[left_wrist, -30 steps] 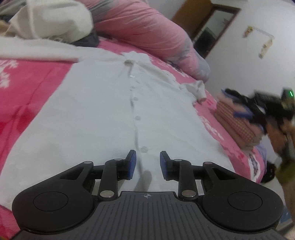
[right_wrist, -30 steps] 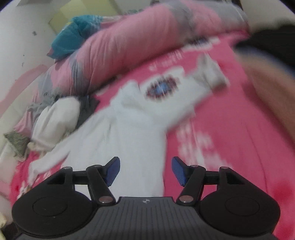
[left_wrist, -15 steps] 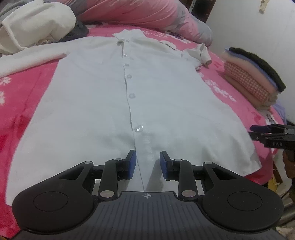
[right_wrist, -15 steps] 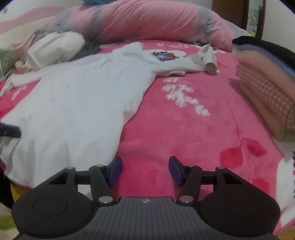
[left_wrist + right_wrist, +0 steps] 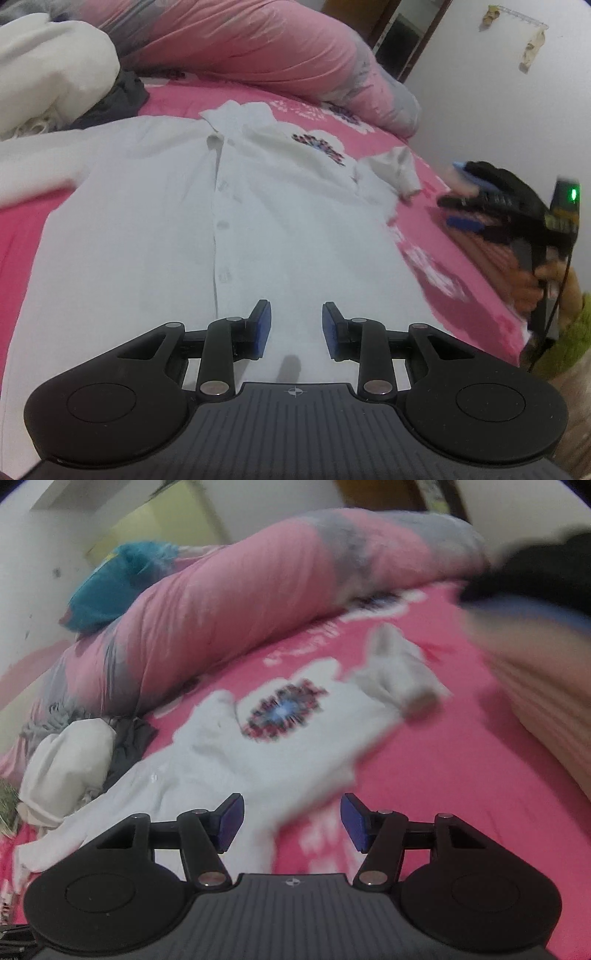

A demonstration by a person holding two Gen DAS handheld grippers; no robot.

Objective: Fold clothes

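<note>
A white button-front shirt (image 5: 155,240) lies spread face up on a pink floral bed (image 5: 461,775), collar toward the rolled pink quilt (image 5: 258,48). The left gripper (image 5: 295,325) hovers over the lower placket, jaws parted and empty; the right gripper (image 5: 291,819), jaws wide and empty, hangs near the shirt's side edge. Folding appears not yet begun; a sleeve (image 5: 399,675) likely needs grasping first.
</note>
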